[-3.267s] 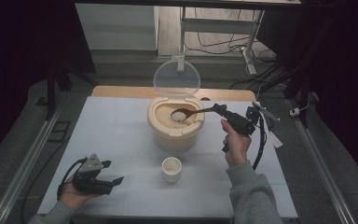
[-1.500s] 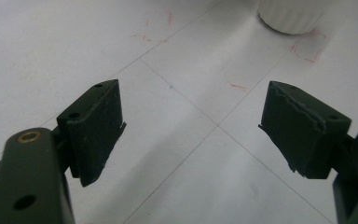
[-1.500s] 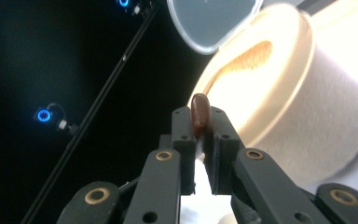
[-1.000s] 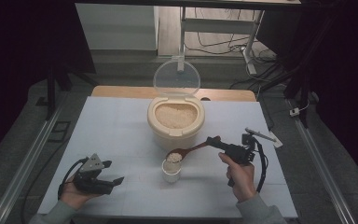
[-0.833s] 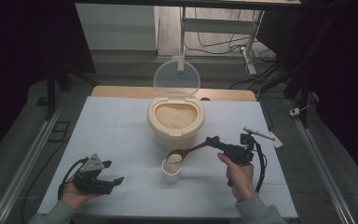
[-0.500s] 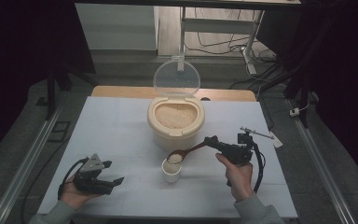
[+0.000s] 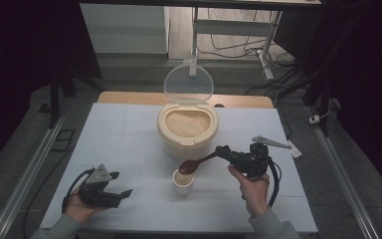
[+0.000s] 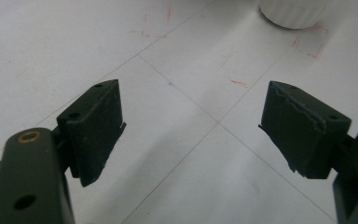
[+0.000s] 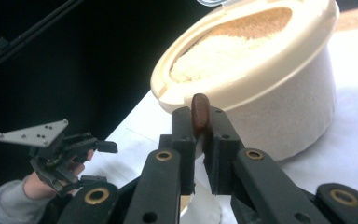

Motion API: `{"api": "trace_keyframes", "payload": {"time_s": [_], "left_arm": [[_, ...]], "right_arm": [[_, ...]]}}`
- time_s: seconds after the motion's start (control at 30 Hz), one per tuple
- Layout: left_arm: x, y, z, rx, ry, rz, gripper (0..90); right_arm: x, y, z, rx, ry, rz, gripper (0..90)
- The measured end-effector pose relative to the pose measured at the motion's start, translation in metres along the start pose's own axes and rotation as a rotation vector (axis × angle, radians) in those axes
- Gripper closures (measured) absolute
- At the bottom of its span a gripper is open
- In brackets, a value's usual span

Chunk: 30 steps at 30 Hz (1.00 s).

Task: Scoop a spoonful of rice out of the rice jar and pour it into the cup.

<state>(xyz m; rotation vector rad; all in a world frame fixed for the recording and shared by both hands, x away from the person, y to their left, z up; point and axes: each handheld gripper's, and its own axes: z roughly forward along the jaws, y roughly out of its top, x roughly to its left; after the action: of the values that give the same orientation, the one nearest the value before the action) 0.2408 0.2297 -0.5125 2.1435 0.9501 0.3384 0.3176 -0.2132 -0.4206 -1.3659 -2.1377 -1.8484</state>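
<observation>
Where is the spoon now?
In the high view the spoon is held by the right gripper, its bowl over the small cup, just in front of the rice container.

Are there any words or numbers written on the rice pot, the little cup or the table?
None: no words or numbers can be read.
Rice pot: plain, no label.
Little cup: plain.
Table: faint red and blue pen marks and thin lines, corner marks rather than letters.

White table (image 7: 129, 144), two things set on it.
A cream rice container (image 7: 187, 130) is stood mid-table; a small white cup (image 7: 182, 182) is placed just before it.
</observation>
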Motion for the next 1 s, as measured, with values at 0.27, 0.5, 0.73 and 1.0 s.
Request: {"api": "trace_keyframes", "payload": {"time_s": [0.27,0.5,0.73,1.0], "left_arm": [[0.0,0.0,0.0,0.001,0.0,0.0,20.4],[0.0,0.0,0.0,-0.001,0.003,-0.001,20.5],[0.001,0.0,0.0,0.0,0.003,-0.003,20.5],[0.001,-0.001,0.0,0.0,0.003,-0.006,20.6]], "right_arm": [[0.009,-0.001,-0.004,-0.019,0.006,-0.09,83.2],[0.008,-0.002,-0.011,-0.048,0.032,-0.096,83.2],[0.005,0.0,-0.021,-0.073,0.034,-0.113,83.2],[0.0,0.002,-0.037,-0.099,0.021,-0.133,83.1]]}}
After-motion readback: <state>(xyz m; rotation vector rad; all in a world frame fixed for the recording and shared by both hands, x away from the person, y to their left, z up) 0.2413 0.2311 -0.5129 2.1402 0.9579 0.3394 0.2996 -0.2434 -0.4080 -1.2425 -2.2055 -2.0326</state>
